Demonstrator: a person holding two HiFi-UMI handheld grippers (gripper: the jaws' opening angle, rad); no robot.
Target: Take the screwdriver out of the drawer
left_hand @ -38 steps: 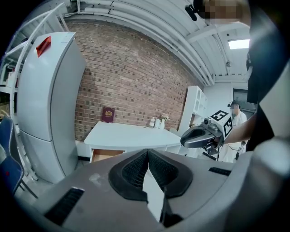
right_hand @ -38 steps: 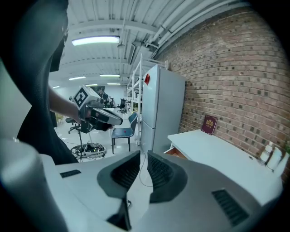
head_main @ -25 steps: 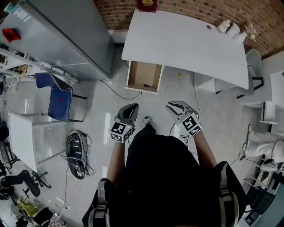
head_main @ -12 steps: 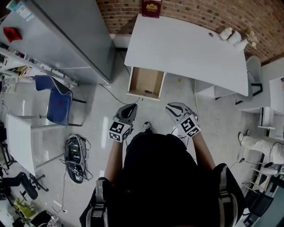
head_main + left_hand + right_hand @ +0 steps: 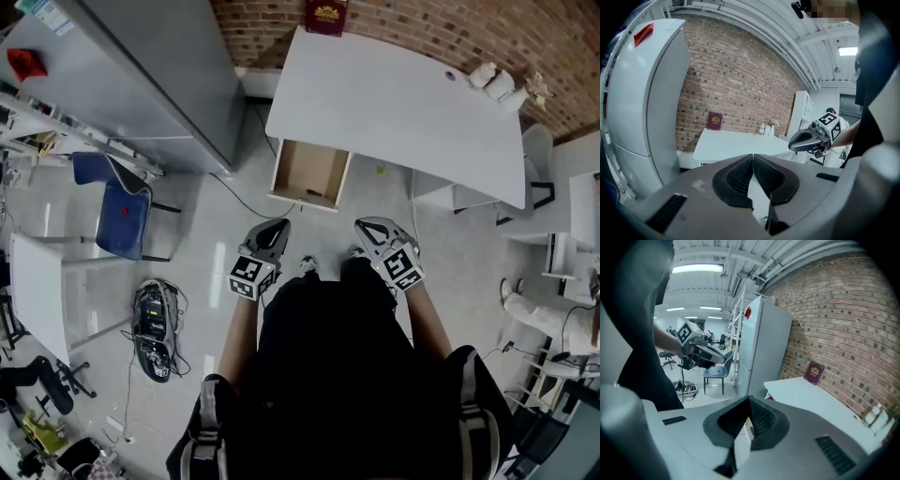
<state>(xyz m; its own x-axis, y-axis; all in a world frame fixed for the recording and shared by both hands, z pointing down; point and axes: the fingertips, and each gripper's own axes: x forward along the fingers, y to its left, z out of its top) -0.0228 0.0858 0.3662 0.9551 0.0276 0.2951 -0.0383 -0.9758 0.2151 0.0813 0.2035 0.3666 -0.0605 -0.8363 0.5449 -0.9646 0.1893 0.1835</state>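
The grey left gripper [image 5: 283,226] and right gripper [image 5: 361,226] are held with jaws pressed together, empty, before the open wooden drawer [image 5: 292,172].

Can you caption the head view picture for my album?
A person holds the left tool and right tool, both shut, before the open drawer of a white desk.

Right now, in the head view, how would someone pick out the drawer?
Find the white desk against the brick wall. The drawer sticks out from under its near edge, toward the picture's left end. Its open brown inside sets it apart from the white and grey around it.
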